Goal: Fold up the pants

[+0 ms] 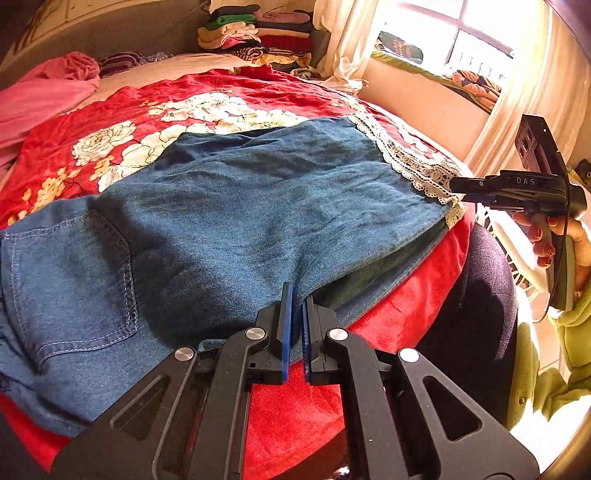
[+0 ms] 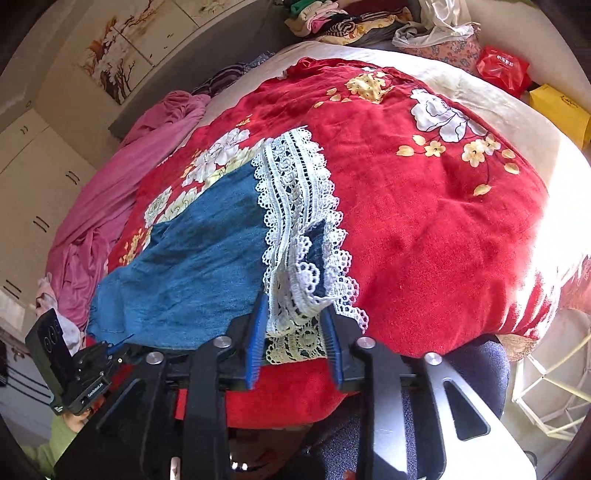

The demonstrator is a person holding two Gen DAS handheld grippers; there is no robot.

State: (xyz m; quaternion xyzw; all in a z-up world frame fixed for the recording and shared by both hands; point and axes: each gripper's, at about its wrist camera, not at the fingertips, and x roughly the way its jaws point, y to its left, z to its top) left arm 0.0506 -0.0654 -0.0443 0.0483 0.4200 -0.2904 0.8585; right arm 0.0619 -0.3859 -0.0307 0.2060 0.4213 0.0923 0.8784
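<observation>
Blue denim pants (image 1: 236, 206) with a white lace hem (image 1: 410, 158) lie flat on a red floral bedspread (image 1: 122, 110), one leg over the other. My left gripper (image 1: 297, 301) is shut on the near edge of the denim at the crotch. My right gripper (image 2: 295, 325) has bunched lace hem (image 2: 295, 221) between its blue pads (image 2: 256, 332), which stand a little apart against the lace. It also shows in the left wrist view (image 1: 458, 186), pinching the hem corner. The pants show in the right wrist view (image 2: 192, 266).
A pink sheet (image 1: 40, 99) lies at the bed's far left. Stacked folded clothes (image 1: 258, 33) sit at the head. A dark blue cushioned seat (image 1: 480, 295) and a white wire basket (image 2: 550, 391) stand beside the bed. A window (image 1: 461, 40) is at right.
</observation>
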